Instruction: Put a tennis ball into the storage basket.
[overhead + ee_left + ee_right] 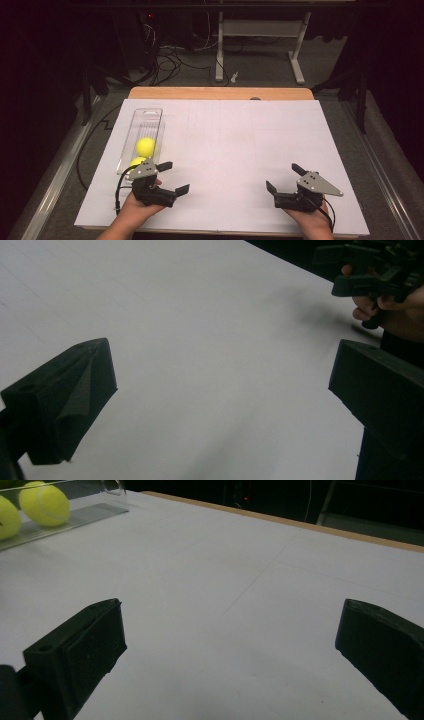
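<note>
My left gripper (173, 177) gapes empty beside the clear tray (131, 131) with two tennis balls (145, 146); my right gripper (285, 178) gapes empty too.

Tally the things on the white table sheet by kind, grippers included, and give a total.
Yellow tennis balls: 2, the farther ball and the nearer ball
Clear plastic tray: 1
Black two-jaw grippers: 2, left gripper and right gripper
Total: 5

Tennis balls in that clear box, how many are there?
2. Both lie in the clear tray at the table's left: the farther tennis ball sits mid-tray, the nearer tennis ball by its near end, partly behind the left gripper. That gripper might hide more.
</note>
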### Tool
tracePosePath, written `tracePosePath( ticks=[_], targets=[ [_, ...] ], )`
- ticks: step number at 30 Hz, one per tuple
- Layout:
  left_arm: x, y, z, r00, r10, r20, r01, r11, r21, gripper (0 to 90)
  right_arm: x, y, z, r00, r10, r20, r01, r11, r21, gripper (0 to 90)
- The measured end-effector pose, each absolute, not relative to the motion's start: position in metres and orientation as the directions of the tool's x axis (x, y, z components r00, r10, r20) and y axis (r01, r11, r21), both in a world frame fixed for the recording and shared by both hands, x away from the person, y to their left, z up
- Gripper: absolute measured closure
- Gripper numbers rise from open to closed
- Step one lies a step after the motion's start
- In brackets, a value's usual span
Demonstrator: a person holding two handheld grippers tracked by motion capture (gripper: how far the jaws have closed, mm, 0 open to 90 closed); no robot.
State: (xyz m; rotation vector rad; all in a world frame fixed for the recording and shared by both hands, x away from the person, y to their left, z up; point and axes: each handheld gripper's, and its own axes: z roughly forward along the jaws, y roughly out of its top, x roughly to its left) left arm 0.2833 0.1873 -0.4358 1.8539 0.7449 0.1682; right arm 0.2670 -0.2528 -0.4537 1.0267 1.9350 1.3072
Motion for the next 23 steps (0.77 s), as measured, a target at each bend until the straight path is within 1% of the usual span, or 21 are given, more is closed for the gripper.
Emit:
tracePosePath(
  ticks=[4,7,11,16,23],
  targets=[
    [0.281,0.197,-0.434,0.787,0.581,-0.21,0.403,-0.225,0.887,0.3,0.267,-0.253,-0.454,-0.532,0.845,-0.044,0.275,0.222,0.936,0.4],
    [0.279,0.206,-0.432,0.769,0.606,-0.202,0.414,-0.232,0.88,0.3,0.266,-0.254,-0.453,-0.527,0.849,-0.041,0.275,0.215,0.937,0.4],
    [0.279,0.219,-0.43,0.747,0.638,-0.187,0.406,-0.214,0.888,0.3,0.265,-0.255,-0.452,-0.522,0.852,-0.039,0.269,0.208,0.94,0.4],
    [0.281,0.231,-0.428,0.721,0.661,-0.207,0.415,-0.173,0.893,0.3,0.265,-0.256,-0.451,-0.522,0.852,-0.037,0.262,0.202,0.944,0.4],
    [0.283,0.238,-0.429,0.716,0.665,-0.212,0.432,-0.184,0.883,0.2,0.266,-0.257,-0.451,-0.52,0.853,-0.034,0.259,0.195,0.946,0.4]
  ],
)
